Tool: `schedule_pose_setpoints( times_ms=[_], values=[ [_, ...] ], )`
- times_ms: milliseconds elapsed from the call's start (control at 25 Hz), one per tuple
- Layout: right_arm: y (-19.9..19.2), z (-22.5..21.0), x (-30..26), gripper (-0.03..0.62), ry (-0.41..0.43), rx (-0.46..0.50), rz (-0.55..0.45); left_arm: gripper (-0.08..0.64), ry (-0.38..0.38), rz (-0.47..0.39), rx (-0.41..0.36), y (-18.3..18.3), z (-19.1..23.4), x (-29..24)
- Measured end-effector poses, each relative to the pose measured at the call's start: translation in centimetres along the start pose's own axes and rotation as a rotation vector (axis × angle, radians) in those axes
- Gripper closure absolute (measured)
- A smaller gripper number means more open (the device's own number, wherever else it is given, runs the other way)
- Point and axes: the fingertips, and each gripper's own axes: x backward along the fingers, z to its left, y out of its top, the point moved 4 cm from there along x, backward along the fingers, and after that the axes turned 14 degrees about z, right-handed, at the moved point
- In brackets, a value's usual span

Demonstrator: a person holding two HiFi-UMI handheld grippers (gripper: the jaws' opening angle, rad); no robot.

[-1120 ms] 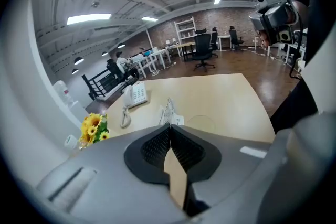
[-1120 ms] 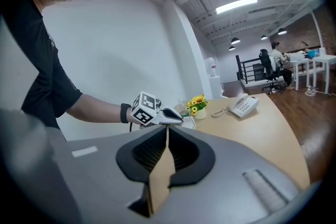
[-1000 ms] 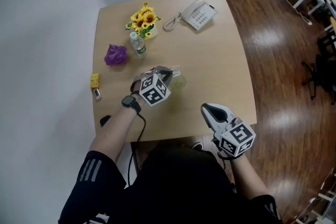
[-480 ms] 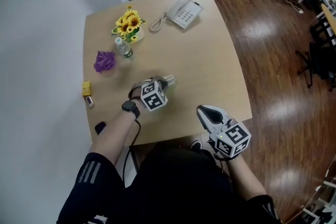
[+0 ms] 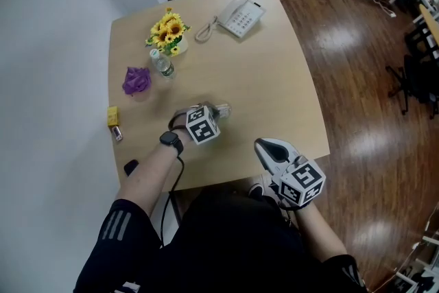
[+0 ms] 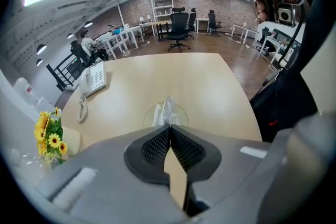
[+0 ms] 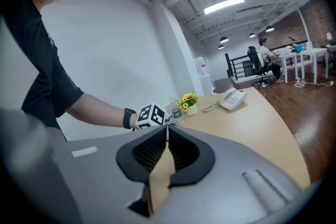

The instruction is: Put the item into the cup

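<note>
Bright ceiling strip-light, fisheye-warped edges

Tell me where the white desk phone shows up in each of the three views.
Head view: the telephone is top centre, near the table's far edge.
Left gripper view: the telephone is left of centre, its cord trailing toward the camera.
Right gripper view: the telephone is right of centre, on the table.
Shared landmark: the sunflowers stand near it in every view.

Beyond our left tongs [image 5: 219, 108] we see a telephone [image 5: 238, 16], sunflowers [image 5: 167, 31] and a water bottle [image 5: 162, 63]; a purple bundle [image 5: 136, 80] and yellow box [image 5: 112, 115] lie off to their left.
</note>
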Motion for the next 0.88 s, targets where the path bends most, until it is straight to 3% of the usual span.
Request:
schedule_pose_setpoints(
  times_ms=[440, 720, 880],
  values=[
    [-0.8, 0.6, -0.3, 0.572, -0.002, -0.011, 0.004, 0.547, -0.068, 0.071, 0.040, 0.2, 0.8, -2.6],
    [-1.0, 1.0, -0.1, 0.572, -0.006, -0.031, -0.010, 0.534, -0.087, 0.115, 0.030, 0.5, 1.1, -3.5],
    [-1.1, 1.3, 0.0, 0.572, -0.011, -0.033, -0.011, 0.514, -0.100, 0.099, 0.012, 0.8, 0.9, -3.1]
  ],
)
